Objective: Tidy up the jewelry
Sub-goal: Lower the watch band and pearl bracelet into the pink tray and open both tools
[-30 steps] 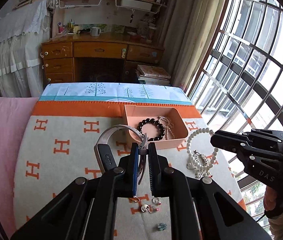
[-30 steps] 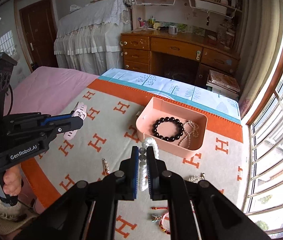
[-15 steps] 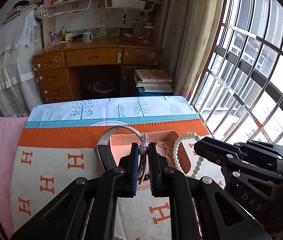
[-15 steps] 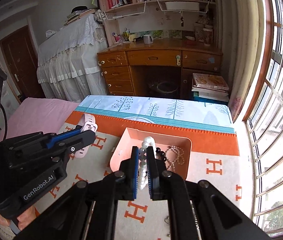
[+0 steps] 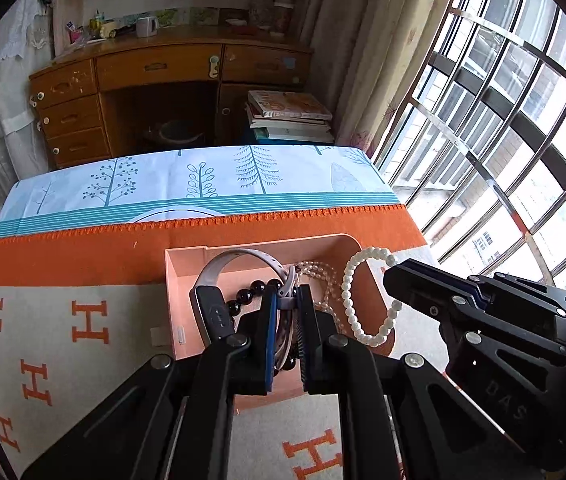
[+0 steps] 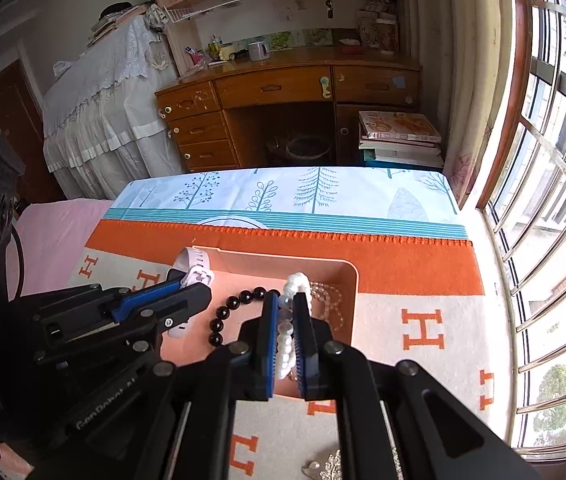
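Left wrist view: left gripper [image 5: 285, 304] clenched a watch [image 5: 219, 312], right gripper [image 6: 285, 312] a pearl bracelet [image 5: 353, 304], over the tray [image 5: 185, 258] holding black beads [image 6: 227, 308].

The left gripper [image 5: 286, 312] is clamped on the strap of a grey watch [image 5: 219, 280], holding it over the pink tray [image 5: 187, 276]. Inside the tray lie a black bead bracelet [image 5: 249, 294] and a clear bead strand [image 5: 323, 276]. Beside it, the right gripper [image 5: 393, 280] dangles a white bead bracelet [image 5: 349, 300] above the tray's right end, all over an orange-bordered blanket [image 5: 83, 252].
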{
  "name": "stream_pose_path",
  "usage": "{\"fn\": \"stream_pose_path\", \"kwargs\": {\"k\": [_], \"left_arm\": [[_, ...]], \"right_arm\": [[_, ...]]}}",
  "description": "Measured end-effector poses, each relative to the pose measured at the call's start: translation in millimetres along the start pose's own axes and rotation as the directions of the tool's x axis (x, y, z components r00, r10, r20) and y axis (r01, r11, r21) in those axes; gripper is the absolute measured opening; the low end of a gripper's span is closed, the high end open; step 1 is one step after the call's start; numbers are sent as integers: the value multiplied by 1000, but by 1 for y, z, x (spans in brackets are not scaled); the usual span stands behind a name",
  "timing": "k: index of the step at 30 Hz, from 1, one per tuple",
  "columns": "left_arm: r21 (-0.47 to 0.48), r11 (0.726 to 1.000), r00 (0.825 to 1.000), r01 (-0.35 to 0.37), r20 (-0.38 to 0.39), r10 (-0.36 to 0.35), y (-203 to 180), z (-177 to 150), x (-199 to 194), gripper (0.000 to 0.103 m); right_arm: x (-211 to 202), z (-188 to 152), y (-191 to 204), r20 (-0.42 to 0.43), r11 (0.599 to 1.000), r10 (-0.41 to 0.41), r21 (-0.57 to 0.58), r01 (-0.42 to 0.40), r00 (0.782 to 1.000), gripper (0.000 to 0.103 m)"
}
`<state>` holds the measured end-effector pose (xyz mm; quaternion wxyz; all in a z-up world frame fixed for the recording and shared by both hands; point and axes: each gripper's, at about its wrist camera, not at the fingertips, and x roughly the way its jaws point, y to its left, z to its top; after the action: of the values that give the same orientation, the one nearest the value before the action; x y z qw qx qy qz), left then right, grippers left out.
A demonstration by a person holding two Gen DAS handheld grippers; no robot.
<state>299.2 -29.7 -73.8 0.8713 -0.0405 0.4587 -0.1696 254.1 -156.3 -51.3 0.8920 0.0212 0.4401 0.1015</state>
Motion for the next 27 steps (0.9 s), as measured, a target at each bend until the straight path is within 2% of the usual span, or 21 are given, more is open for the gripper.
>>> {"fn": "stream_pose_path", "kwargs": {"k": [5, 7, 9, 11, 15, 16, 18, 23, 27], "left_arm": [[-49, 998, 998, 36, -48, -39, 15, -4, 16, 9], [-72, 996, 998, 50, -44, -54, 20, -5, 15, 19], [-95, 994, 998, 57, -25, -60, 24, -6, 11, 41], [-105, 994, 999, 45, 1, -45, 27, -8, 2, 48], [-109, 994, 999, 19, 34, -15, 29, -16, -18, 51], [-112, 994, 999, 8, 45, -3, 29, -20, -23, 54], [-111, 993, 997, -31, 69, 39, 28, -28, -37, 66], [-92, 992, 985, -91, 135, 103, 23, -53, -75, 67], [-76, 993, 978, -86, 183, 99, 13, -76, -109, 68]], "right_arm": [[18, -3, -12, -39, 999, -11, 38, 12, 999, 8], [26, -3, -14, -88, 998, 37, 59, -32, 995, 8], [31, -5, -13, -120, 995, 66, 78, -57, 991, 8], [31, -8, -11, -122, 995, 76, 80, -67, 990, 8], [24, -16, -7, -116, 993, 93, 86, -84, 989, 8], [21, -19, -7, -114, 992, 96, 89, -86, 989, 8], [12, -26, -7, -110, 991, 105, 98, -94, 988, 8], [-23, -49, -5, -64, 985, 132, 123, -123, 989, 8], [-60, -69, 2, -4, 985, 135, 106, -134, 991, 8]]}}
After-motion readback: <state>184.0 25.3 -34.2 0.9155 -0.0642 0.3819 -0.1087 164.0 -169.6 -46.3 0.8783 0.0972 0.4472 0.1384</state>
